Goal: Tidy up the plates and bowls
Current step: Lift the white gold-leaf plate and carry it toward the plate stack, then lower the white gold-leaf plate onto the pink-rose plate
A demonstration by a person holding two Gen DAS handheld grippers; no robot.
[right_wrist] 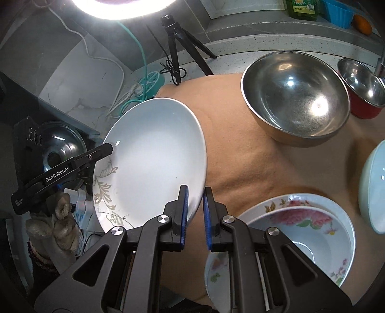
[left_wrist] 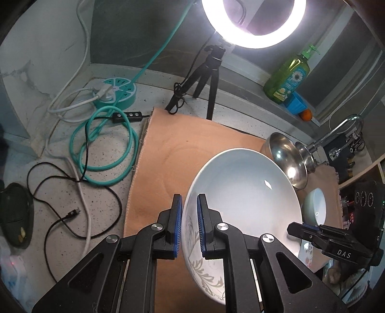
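A white plate with a grey leaf pattern [left_wrist: 240, 204] is held tilted above the tan cloth [left_wrist: 168, 154]. My left gripper [left_wrist: 189, 224] is shut on its rim at one side. My right gripper [right_wrist: 195, 211] has the opposite rim [right_wrist: 154, 159] between its jaws with a small gap still showing, and it also shows at the plate's far edge in the left wrist view [left_wrist: 305, 231]. The left gripper shows in the right wrist view [right_wrist: 105, 149]. A large steel bowl [right_wrist: 296, 96], a flowered bowl [right_wrist: 303, 228] nested in a flowered plate, a pale green bowl [right_wrist: 373, 190] and a red-sided steel bowl [right_wrist: 363, 86] rest on the cloth.
A ring light [left_wrist: 252, 21] on a black tripod [left_wrist: 204, 79] stands at the back. A teal power hub [left_wrist: 115, 91] and looped cables [left_wrist: 105, 149] lie left of the cloth. A green soap bottle [left_wrist: 286, 77], a blue cup and an orange sit on the ledge.
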